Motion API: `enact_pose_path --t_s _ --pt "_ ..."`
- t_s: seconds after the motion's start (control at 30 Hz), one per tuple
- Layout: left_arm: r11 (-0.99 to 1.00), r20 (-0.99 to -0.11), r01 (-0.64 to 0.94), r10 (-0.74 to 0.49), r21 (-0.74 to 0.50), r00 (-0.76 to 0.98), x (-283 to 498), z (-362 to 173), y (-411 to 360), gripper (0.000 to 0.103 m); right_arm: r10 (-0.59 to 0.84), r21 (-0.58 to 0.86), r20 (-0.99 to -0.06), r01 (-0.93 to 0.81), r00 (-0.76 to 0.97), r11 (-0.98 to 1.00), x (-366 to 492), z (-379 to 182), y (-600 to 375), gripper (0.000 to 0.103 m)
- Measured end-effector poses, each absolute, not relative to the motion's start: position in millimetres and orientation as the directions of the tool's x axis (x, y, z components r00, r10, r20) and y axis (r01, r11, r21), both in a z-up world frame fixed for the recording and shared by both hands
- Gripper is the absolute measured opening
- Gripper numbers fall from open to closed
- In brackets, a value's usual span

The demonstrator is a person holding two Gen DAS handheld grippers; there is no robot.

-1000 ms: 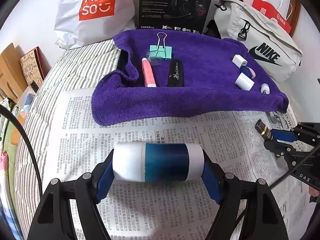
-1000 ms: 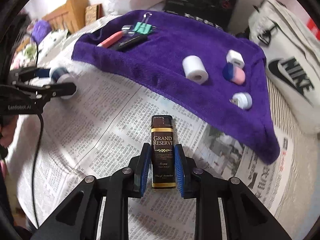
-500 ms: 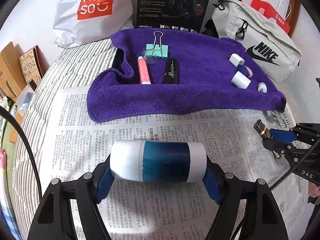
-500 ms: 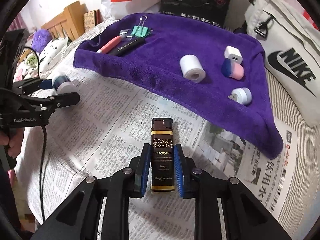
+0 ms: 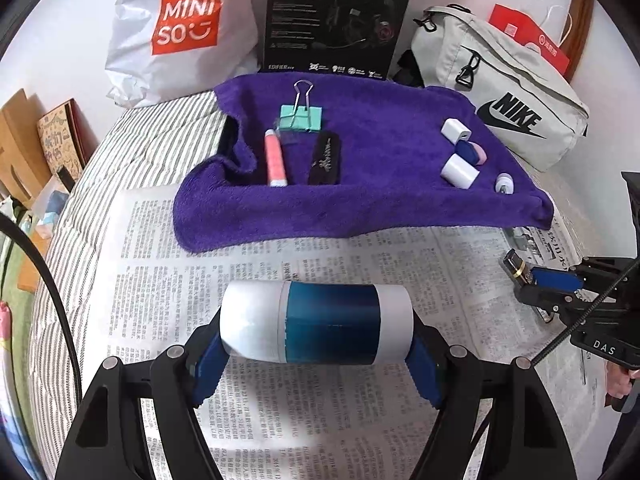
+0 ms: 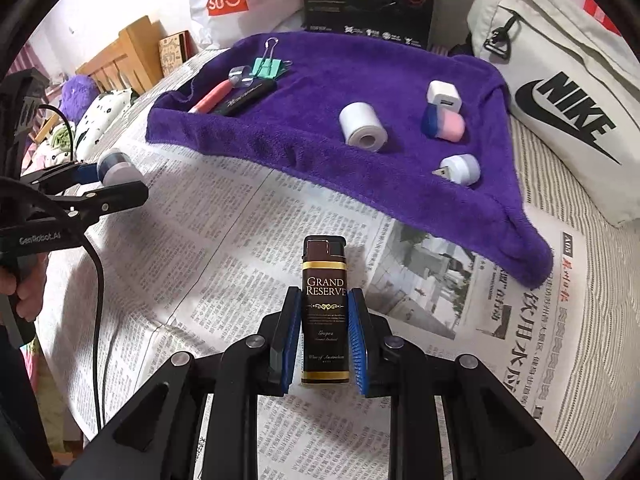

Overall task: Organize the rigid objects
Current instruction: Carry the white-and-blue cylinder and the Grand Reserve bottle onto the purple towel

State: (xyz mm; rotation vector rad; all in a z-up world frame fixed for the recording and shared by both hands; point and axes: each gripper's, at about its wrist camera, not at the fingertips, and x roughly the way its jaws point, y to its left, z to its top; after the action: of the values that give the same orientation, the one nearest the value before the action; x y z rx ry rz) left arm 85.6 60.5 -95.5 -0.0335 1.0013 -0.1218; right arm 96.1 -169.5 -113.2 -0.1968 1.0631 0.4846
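Note:
My left gripper [image 5: 316,344] is shut on a white and blue cylinder [image 5: 316,322], held crosswise above the newspaper; it also shows in the right wrist view [image 6: 114,166]. My right gripper [image 6: 324,340] is shut on a brown "Grand Reserve" lighter [image 6: 324,308], held lengthwise above the newspaper; it also shows in the left wrist view [image 5: 516,266]. On the purple towel [image 5: 380,200] lie a teal binder clip [image 5: 301,118], a pink tube [image 5: 275,160], a black case [image 5: 326,158], a white charger [image 5: 456,130], a blue and pink piece [image 5: 470,152], a white roll [image 5: 460,171] and a small USB plug [image 5: 504,182].
Newspaper [image 5: 320,400] covers the striped bed in front of the towel. Behind the towel stand a Miniso bag [image 5: 180,32], a black box [image 5: 336,20] and a Nike bag [image 5: 508,100]. Wooden furniture [image 6: 120,56] stands at the left.
Both grippers have pulled back a little from the towel, still holding their objects. The towel and its items look farther away and have not moved.

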Motion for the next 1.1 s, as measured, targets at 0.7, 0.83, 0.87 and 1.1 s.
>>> enact_pose_path --t_s 0.7,0.83,0.87,1.1 --pt "0.988 -0.813 0.119 -0.147 -0.096 0.564 118.2 -56.1 51.6 0.075 0.304 0.108 -0.842 -0.414 0.445 0.904 156.5 -64.8 -178.4 0.023" --pt "0.988 -0.812 0.125 -0.147 -0.092 0.565 129.0 -53.1 50.1 0.075 0.299 0.115 -0.846 -0.396 0.441 0.911 177.1 -66.8 -175.6 0.023" --pt "0.988 -0.813 0.126 -0.145 -0.089 0.564 131.7 -52.6 49.6 0.075 0.293 0.113 -0.849 -0.39 0.441 0.914 183.6 -68.3 -174.4 0.023" --pt "0.986 -0.813 0.14 -0.15 -0.085 0.563 149.6 -48.4 47.8 0.075 0.268 0.113 -0.864 -0.355 0.425 0.928 211.5 -84.5 -171.2 0.023"
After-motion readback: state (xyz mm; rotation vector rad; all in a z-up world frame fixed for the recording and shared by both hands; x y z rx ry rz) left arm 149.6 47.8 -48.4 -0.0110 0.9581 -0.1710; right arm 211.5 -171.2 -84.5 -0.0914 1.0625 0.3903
